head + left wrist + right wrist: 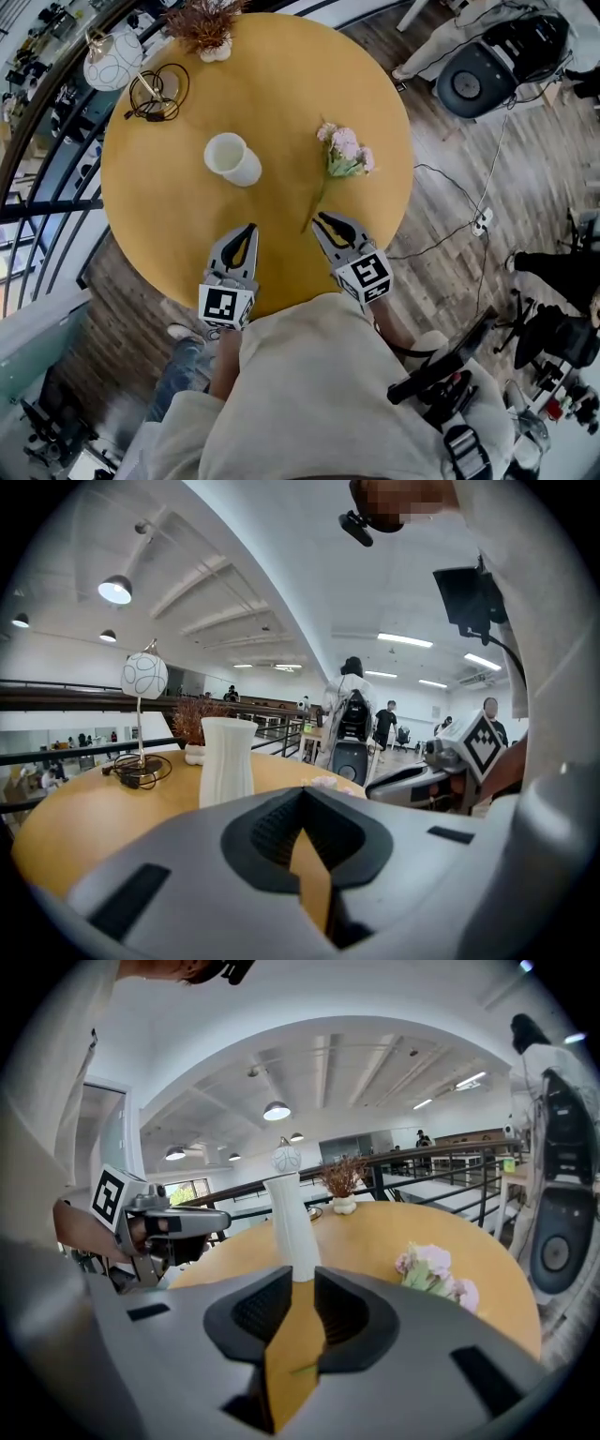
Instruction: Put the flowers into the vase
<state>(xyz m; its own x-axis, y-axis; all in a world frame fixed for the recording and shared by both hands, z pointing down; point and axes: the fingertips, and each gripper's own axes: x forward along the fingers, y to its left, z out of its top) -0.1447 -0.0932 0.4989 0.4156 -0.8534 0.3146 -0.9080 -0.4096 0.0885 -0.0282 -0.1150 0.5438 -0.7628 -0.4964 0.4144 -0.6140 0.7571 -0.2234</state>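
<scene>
Pink flowers (345, 150) are lying flat on the right half of the round yellow-wood table (281, 66). Pale pink heads, green leaves, and a thin stem (314, 202) trailing toward the person. Right gripper (320, 217) is hovering at the stem's end with its jaws standing slightly parted; the green tip is showing in the gap, not pinched. Left gripper (250, 228) is hanging just beside it, jaws clenched together on nothing. White ribbed vase (232, 159) is standing upright left of the flowers, well apart from them, mouth showing white inside. At the far edge a small white pot (215, 52) is holding dried brown sprigs, with a globe lamp (112, 58) and a coiled black cable (157, 94) sitting near it. Wood-plank floor (441, 187) is surrounding the table, and a black speaker (478, 82) is standing beyond.
</scene>
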